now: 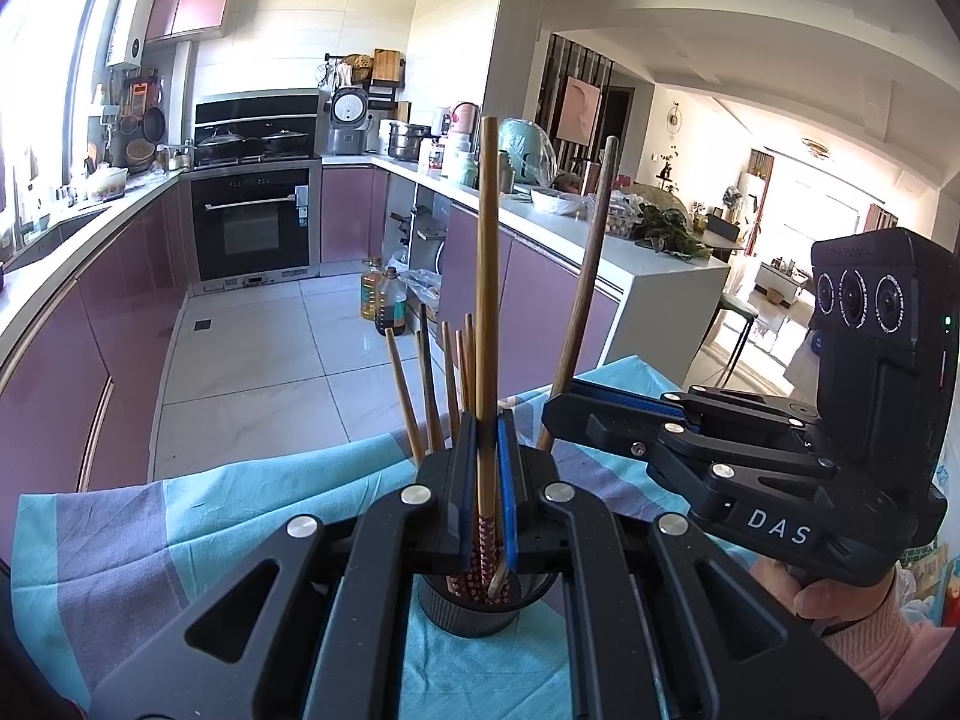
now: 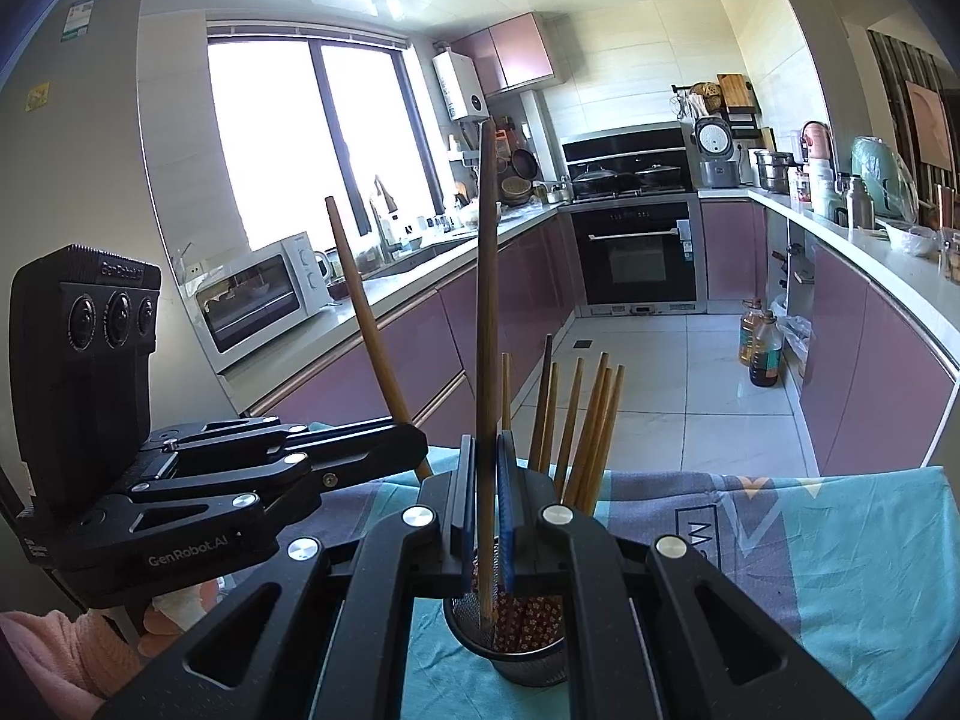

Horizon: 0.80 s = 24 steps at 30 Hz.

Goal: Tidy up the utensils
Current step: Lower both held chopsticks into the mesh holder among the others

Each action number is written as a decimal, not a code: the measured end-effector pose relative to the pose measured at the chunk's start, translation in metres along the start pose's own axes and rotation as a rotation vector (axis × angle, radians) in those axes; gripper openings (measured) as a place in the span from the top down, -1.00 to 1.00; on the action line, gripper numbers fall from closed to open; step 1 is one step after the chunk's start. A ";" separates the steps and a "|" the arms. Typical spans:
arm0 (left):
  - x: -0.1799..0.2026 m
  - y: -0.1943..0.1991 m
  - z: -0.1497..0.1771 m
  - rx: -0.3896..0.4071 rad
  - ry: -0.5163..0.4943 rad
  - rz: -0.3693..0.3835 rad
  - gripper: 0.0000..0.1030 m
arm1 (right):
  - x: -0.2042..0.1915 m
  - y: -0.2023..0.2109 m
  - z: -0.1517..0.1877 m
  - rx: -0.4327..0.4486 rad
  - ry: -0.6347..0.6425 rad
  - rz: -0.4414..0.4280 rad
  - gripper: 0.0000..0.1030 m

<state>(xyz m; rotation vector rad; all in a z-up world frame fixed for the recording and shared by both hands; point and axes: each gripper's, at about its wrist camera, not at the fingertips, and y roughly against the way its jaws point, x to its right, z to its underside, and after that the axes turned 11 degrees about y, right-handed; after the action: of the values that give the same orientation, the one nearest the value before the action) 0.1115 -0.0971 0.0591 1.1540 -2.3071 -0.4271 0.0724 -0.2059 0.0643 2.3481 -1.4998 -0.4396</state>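
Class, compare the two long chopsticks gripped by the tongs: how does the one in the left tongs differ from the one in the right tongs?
Colour: the light tan chopstick in the left tongs is paler than the dark brown chopstick in the right tongs. Pose: their tops splay apart rather than running parallel. Shared: both are slim wooden sticks, clamped, with their lower ends down at the black mesh holder.
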 end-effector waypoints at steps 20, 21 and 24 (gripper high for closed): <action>0.001 -0.003 0.000 -0.044 -0.004 -0.016 0.86 | 0.008 -0.014 0.010 -0.036 -0.021 0.001 0.89; 0.001 -0.003 0.000 -0.046 -0.003 -0.016 0.86 | 0.008 -0.015 0.011 -0.039 -0.021 0.001 0.89; 0.001 -0.003 0.000 -0.052 -0.004 -0.017 0.86 | 0.007 -0.016 0.011 -0.045 -0.021 -0.001 0.89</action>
<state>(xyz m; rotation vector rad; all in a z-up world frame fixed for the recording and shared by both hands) 0.1128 -0.0992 0.0578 1.1496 -2.2770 -0.4936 0.0841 -0.2073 0.0467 2.3167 -1.4834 -0.4947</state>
